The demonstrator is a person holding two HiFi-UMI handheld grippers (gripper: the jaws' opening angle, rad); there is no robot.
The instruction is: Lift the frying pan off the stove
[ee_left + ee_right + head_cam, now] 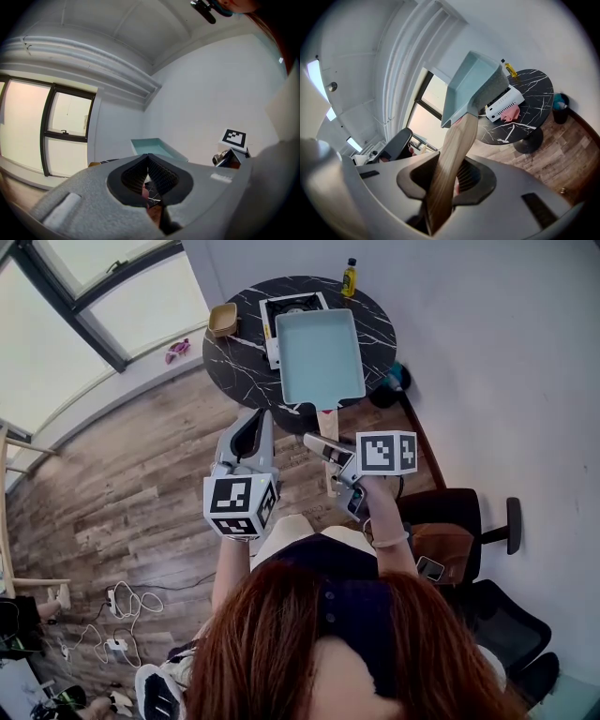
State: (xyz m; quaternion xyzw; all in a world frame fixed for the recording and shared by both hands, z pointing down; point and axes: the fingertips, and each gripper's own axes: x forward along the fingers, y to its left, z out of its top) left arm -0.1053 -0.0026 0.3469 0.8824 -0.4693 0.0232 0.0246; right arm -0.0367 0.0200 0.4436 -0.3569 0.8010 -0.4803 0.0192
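A pale blue rectangular frying pan [319, 357] with a wooden handle [329, 430] hangs in the air above the white portable stove [278, 313] on the round black marble table [375, 329]. My right gripper [325, 450] is shut on the handle's near end. In the right gripper view the handle [452, 157] runs up from between the jaws to the tilted pan [474, 86], with the stove [502, 105] well below and behind it. To the left of the handle my left gripper [247, 434] is raised, shut and holding nothing. The left gripper view shows the pan [154, 146] beyond my left gripper [148, 174].
On the table stand a yellow bottle [349, 277] at the far edge and a wooden bowl [223, 320] at the left. A pink cloth [512, 113] lies by the stove. A teal bin [560, 101] sits beside the table's foot. A black office chair [469, 521] stands at my right.
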